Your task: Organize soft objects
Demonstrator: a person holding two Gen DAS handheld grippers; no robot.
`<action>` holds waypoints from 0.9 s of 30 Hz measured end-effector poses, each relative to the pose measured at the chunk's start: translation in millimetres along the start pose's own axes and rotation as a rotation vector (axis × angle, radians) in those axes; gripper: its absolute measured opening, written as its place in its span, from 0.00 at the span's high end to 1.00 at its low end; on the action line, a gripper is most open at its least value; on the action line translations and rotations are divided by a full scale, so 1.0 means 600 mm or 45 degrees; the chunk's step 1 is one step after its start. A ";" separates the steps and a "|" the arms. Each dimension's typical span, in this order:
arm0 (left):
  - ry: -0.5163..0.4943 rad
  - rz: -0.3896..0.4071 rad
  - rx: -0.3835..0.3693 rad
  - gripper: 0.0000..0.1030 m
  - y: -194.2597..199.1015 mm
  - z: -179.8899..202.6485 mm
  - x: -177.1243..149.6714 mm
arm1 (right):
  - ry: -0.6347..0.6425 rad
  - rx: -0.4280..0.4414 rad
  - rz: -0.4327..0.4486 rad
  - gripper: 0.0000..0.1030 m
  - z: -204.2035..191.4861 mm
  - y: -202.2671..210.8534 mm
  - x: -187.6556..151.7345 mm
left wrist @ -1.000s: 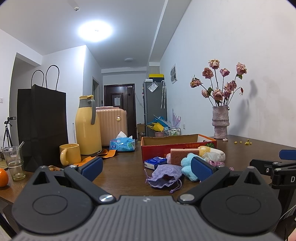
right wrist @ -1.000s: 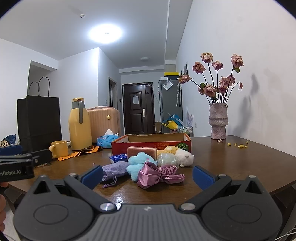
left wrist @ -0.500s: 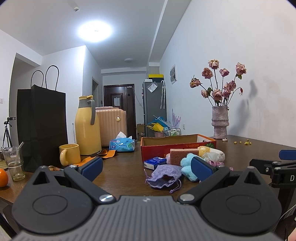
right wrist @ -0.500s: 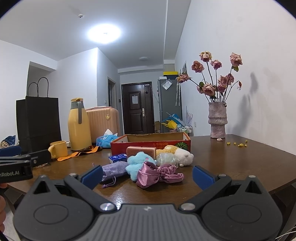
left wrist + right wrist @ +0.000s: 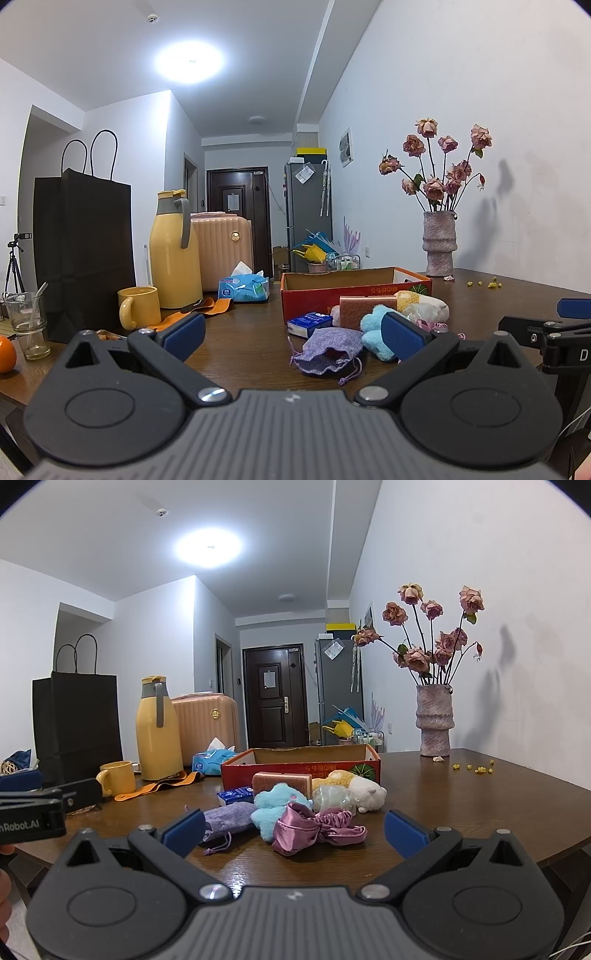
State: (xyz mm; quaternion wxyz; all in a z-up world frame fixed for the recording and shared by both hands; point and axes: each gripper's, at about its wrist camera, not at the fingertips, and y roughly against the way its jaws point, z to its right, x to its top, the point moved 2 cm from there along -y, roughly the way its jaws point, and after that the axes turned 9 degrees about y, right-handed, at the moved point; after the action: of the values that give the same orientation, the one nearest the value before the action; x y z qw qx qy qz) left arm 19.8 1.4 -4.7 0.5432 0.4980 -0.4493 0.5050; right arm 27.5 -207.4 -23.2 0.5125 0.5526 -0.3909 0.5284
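Red box (image 5: 301,766): open-topped carton standing mid-bench; you cannot see its inside from this low angle.
Soft pile: lavender pouch (image 5: 327,350), blue plush (image 5: 275,805), satin scrunchie (image 5: 314,827) and white plush (image 5: 365,788) lie on the bench just before the box's near wall.
Left gripper (image 5: 293,334): your jaws spread wide, holding nothing.
Right gripper (image 5: 293,829): likewise spread, empty.
Open room: bare bench (image 5: 480,805) runs from the pile toward the right edge.
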 end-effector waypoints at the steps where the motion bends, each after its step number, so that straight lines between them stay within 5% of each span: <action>1: 0.000 0.000 0.000 0.00 0.000 -0.001 0.000 | 0.001 0.000 0.001 0.00 0.000 0.000 0.000; 14: -0.007 -0.009 -0.001 0.00 -0.006 0.001 -0.006 | 0.021 -0.033 0.023 0.00 0.008 -0.006 0.000; 27: 0.010 -0.201 -0.003 0.00 -0.153 -0.011 -0.036 | -0.036 0.006 -0.092 0.01 0.029 -0.141 -0.016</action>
State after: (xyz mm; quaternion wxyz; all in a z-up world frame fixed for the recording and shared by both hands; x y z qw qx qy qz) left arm 109.3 6.1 -35.0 0.5837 0.5294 -0.4071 0.4618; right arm 111.8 -211.5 -43.9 0.5244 0.5750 -0.3766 0.5025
